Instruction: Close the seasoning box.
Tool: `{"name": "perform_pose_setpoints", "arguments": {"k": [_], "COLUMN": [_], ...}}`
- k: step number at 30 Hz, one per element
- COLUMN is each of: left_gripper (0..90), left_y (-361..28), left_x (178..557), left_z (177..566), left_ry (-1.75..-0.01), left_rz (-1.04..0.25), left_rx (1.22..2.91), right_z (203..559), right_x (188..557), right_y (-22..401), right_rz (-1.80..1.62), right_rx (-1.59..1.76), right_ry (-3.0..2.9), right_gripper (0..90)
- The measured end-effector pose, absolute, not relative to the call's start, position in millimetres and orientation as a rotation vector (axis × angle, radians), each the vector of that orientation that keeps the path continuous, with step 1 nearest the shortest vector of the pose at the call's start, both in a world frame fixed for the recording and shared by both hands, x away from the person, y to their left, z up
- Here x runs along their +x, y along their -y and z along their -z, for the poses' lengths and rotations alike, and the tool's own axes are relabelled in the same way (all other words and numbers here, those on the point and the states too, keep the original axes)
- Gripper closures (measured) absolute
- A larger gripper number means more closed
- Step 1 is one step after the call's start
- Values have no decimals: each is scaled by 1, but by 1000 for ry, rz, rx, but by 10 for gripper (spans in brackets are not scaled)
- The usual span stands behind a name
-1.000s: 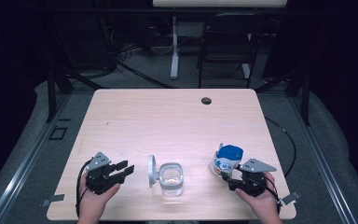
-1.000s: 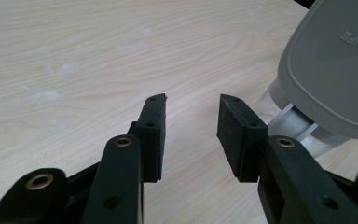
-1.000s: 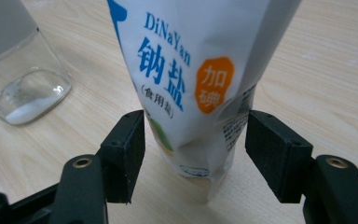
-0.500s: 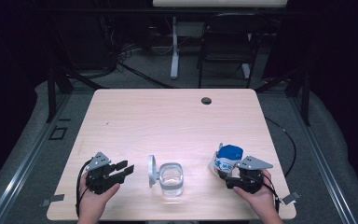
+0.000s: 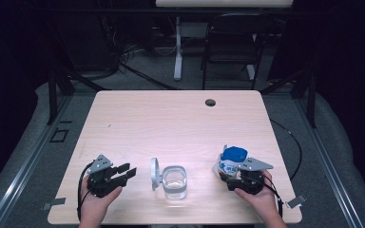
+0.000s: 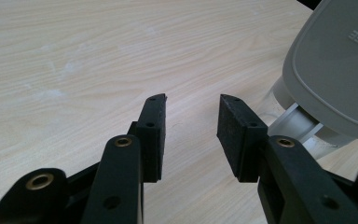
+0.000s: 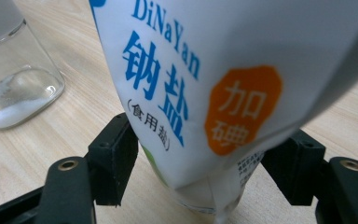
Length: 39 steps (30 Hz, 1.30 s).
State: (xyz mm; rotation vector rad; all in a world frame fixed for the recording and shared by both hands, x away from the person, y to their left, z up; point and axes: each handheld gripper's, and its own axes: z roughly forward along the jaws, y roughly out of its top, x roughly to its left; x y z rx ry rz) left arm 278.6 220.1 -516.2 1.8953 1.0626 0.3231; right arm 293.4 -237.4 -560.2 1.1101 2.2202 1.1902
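pale wood table (image 5: 171,123): salt bag (image 7: 214,84) stands between the right hand-held gripper (image 7: 200,163), jaws just opened, pads seemingly off it. jar (image 5: 175,181) sits beside the left hand-held gripper (image 6: 191,135), wide and empty. unsupported, the bag may topple.

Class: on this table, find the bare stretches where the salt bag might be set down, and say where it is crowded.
Free: the far half of the table, up to the cable hole, and the strip between the glass jar and the salt bag. Crowded: the near edge, where the left gripper, the jar's open lid and the right gripper sit.
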Motion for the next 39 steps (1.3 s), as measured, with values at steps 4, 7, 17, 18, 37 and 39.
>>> {"name": "perform_pose_setpoints", "arguments": {"k": [4, 7, 17, 18, 37, 39], "left_gripper": [625, 625, 625, 626, 625, 625], "left_y": [-220, -220, -220, -220, -221, -221], "left_x": [279, 279, 279, 279, 280, 280], "left_z": [517, 517, 518, 518, 519, 519], "left_ry": [-1064, -1066, -1066, -1066, -1072, -1073], "left_rz": [-321, -320, -322, -323, -320, -317], "left_rx": [1899, 1899, 1900, 1900, 1896, 1897], "right_z": [561, 562, 564, 565, 570, 571], "right_x": [295, 296, 298, 298, 299, 299], "right_y": [237, 237, 234, 234, 228, 228], "right_rz": [-1197, -1201, -1195, -1192, -1192, -1190], "right_rx": [1118, 1118, 1131, 1129, 1118, 1119], "right_ry": [-2219, -2218, -2206, -2205, -2174, -2174], "right_gripper": [315, 316, 320, 320, 320, 320]}}
